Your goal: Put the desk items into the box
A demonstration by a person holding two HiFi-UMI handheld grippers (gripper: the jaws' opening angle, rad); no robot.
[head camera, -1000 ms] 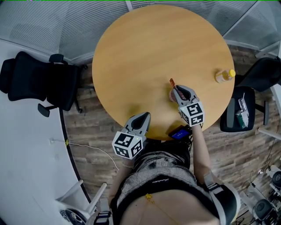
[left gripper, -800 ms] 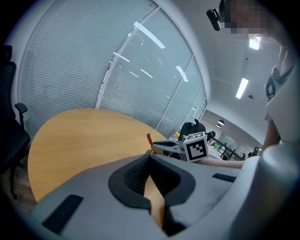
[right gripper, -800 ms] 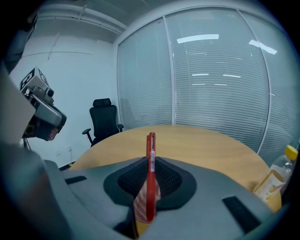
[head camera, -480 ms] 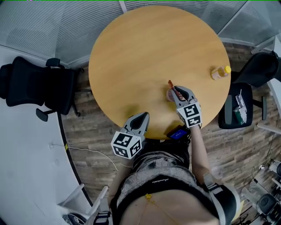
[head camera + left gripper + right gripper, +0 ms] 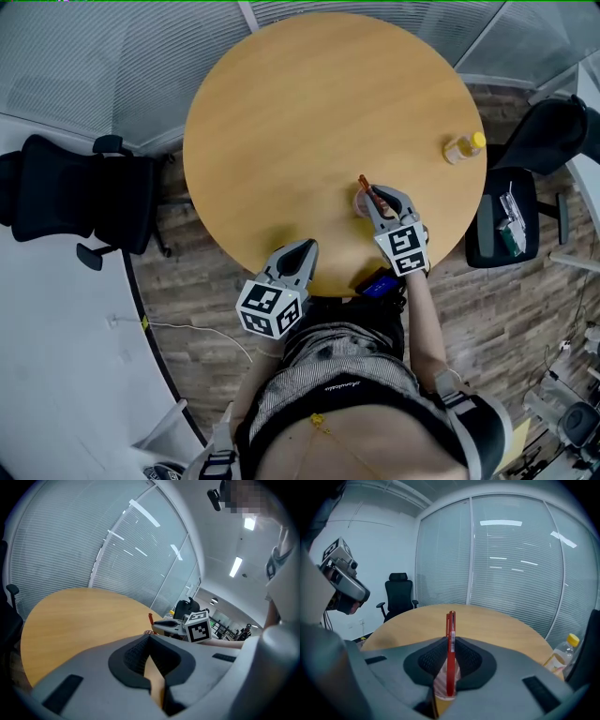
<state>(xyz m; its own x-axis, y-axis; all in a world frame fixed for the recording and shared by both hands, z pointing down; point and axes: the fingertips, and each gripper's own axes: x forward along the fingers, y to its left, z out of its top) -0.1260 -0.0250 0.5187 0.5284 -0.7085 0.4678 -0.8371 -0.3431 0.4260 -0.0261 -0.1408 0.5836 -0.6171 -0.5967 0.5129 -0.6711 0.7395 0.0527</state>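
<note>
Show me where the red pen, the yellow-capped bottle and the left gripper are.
red pen (image 5: 450,663): right gripper view, mid barrel between the fingers.
yellow-capped bottle (image 5: 458,150): head view, its body.
left gripper (image 5: 309,246): head view, tips of its fingers.

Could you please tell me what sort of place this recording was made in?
Most likely an office meeting room: a round wooden table, glass walls with blinds behind it, and black office chairs standing around it.
</note>
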